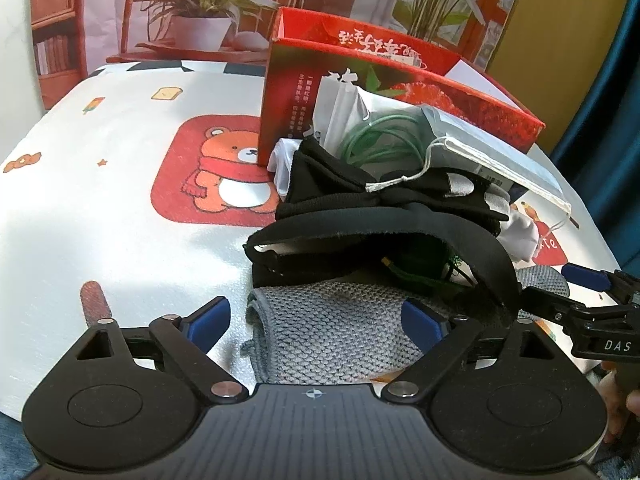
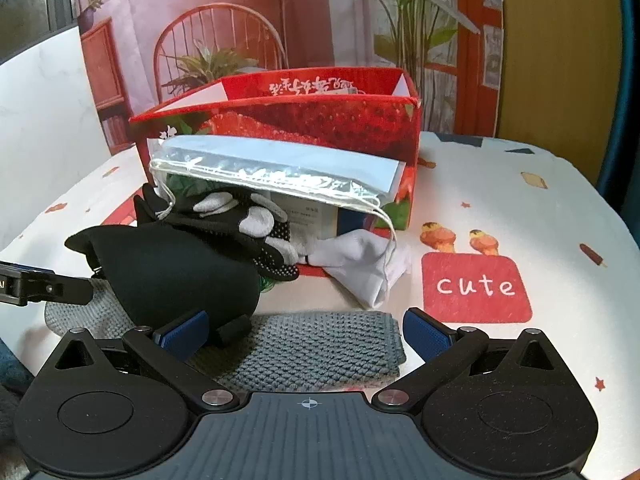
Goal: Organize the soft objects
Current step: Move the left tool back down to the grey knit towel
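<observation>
Both claws, left (image 1: 318, 322) and right (image 2: 304, 330), gape wide over one grey knit cloth (image 2: 316, 352); one red box (image 2: 320, 120) behind.

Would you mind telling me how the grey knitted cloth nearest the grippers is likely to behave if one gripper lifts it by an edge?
The grey knitted cloth would probably droop: it lies flat and follows the table. Its coarse knit should give the pads grip, so slipping seems unlikely. The black fabric item rests on its left part, so lifting may drag or tip that over.
</observation>
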Demonstrator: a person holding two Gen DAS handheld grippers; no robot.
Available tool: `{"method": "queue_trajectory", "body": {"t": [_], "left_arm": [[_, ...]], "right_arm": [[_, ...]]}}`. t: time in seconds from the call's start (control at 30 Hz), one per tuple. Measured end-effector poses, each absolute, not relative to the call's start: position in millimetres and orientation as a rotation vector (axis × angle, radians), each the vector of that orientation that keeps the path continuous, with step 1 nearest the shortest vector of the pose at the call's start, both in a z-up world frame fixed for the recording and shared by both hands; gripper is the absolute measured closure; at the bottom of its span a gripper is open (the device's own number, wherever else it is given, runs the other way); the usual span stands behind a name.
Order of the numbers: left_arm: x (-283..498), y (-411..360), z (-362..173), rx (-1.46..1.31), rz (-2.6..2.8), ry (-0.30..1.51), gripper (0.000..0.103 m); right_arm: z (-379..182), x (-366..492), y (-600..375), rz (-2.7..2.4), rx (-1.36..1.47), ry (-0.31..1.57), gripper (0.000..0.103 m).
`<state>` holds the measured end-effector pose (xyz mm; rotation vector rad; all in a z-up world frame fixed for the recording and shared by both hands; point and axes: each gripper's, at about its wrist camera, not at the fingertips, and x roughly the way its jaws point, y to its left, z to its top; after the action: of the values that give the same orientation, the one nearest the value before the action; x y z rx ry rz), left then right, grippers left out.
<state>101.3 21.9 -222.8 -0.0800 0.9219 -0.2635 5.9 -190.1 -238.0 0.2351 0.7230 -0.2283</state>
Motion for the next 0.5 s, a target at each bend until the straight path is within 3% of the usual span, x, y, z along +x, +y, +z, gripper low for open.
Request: {"method": "queue_trajectory", "body": {"t": [0.5], "left_arm": [[108.8, 25.6, -234.2, -0.097, -0.227, 0.999, 0.017]], "right_arm": [[-230.2, -6.8, -186.3, -0.246, 0.216, 0.744, 0.000]]}}
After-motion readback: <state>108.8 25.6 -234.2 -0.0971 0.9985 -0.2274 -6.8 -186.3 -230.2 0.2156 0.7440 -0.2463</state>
